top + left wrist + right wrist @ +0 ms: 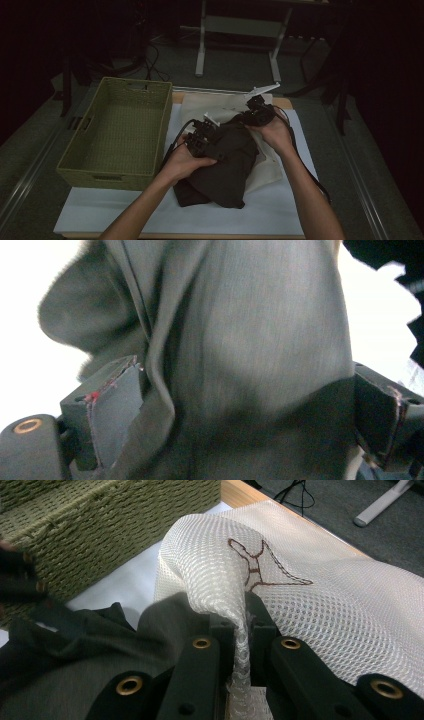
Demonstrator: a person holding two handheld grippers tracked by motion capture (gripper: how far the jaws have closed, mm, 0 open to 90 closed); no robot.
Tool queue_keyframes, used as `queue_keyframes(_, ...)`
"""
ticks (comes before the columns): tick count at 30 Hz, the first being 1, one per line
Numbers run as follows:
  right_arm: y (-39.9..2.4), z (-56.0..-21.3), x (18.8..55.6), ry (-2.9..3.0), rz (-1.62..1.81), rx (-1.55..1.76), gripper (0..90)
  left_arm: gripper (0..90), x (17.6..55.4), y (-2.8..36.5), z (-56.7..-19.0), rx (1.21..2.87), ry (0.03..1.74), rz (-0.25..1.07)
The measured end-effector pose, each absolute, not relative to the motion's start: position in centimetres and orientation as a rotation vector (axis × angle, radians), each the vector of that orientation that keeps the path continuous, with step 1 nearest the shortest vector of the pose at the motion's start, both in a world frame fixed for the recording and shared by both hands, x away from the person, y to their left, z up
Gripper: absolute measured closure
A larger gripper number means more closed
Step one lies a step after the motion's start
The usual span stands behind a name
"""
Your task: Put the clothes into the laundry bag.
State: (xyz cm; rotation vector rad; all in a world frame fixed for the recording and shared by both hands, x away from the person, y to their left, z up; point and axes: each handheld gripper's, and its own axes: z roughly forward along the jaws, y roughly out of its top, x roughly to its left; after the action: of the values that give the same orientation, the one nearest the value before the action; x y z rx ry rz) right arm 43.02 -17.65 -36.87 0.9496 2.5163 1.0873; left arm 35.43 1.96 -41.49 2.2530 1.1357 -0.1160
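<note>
Dark grey garment lies bunched on the white table cover, at the middle of the table and partly over a white mesh bag. Starting at the right gripper: its own view shows the two black jaws drawn close together with a fold of the mesh bag pinched between them, the netting rising from the jaws in a ridge. A brown stitched outline sits on the mesh just past the pinch, and the dark grey garment lies against the gripper's left side in that view. The left gripper is pressed into the garment's upper left part. In the left gripper view the jaws stand apart, one block at each side, with the grey cloth hanging down between them and touching both; whether they press it I cannot tell.

Further out, the person's left hand and right hand grasp the gripper bodies, forearms coming in from the bottom edge. A woven olive-green basket stands to the left of the clothing, just beside the mesh bag's edge, on the same white cover. The wooden table edge shows at the far side, and beyond it a white desk frame stands on the grey floor
</note>
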Motion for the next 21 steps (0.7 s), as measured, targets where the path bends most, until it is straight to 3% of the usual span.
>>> queue_keyframes(4,-17.6,-36.9,43.0,2.518,1.09,0.953,86.1,2.7,34.3,1.1,-44.0,2.305,1.123,-0.129)
queue_keyframes(10,-17.6,-36.8,43.0,2.515,1.088,0.956,86.1,0.0,34.0,-0.4,-48.5,2.299,1.142,-0.198)
queue_keyframes(16,-17.7,-36.7,42.9,2.513,1.088,0.956,86.1,0.0,33.9,-1.9,-50.4,2.34,1.132,-0.106)
queue_keyframes(19,-17.7,-36.7,42.9,2.513,1.09,0.955,86.1,5.7,33.7,-2.3,-50.3,2.357,1.125,-0.031)
queue_keyframes(21,-17.5,-36.8,42.9,2.517,1.091,0.953,86.1,21.2,33.5,-2.4,-50.1,2.363,1.105,-0.002)
